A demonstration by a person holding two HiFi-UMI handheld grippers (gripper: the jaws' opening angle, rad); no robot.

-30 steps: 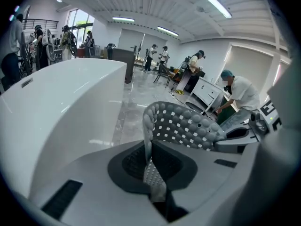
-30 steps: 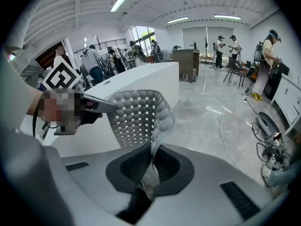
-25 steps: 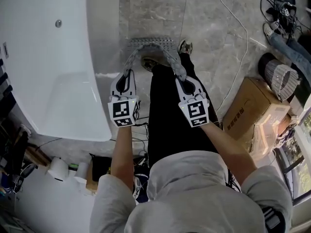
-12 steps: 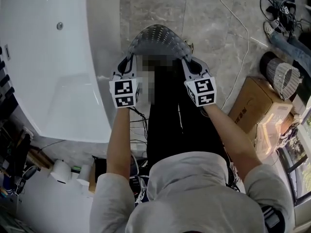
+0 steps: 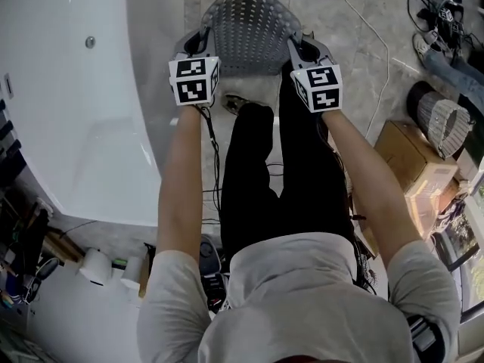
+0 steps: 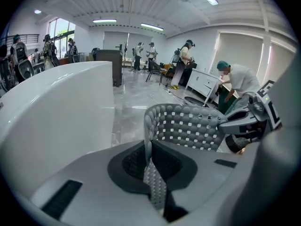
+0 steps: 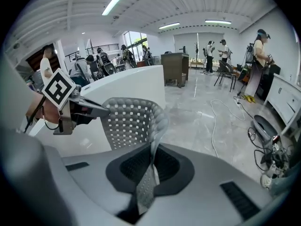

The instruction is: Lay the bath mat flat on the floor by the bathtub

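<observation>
Bath mat (image 5: 246, 25) held by two edges between both grippers, beside the bathtub (image 5: 76, 127)

The grey perforated mat bows upward in an arch over the marble floor (image 5: 355, 44), close to the tub's outer wall and not lying flat. The left gripper (image 5: 198, 42) has its jaws clamped on one edge, and the right gripper (image 5: 300, 48) is clamped on the opposite edge.

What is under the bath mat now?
The bath mat arches between the left gripper and right gripper, each shut on an edge. Grey tiled floor beside the bathtub shows around it; the patch beneath is covered by the mat.
</observation>
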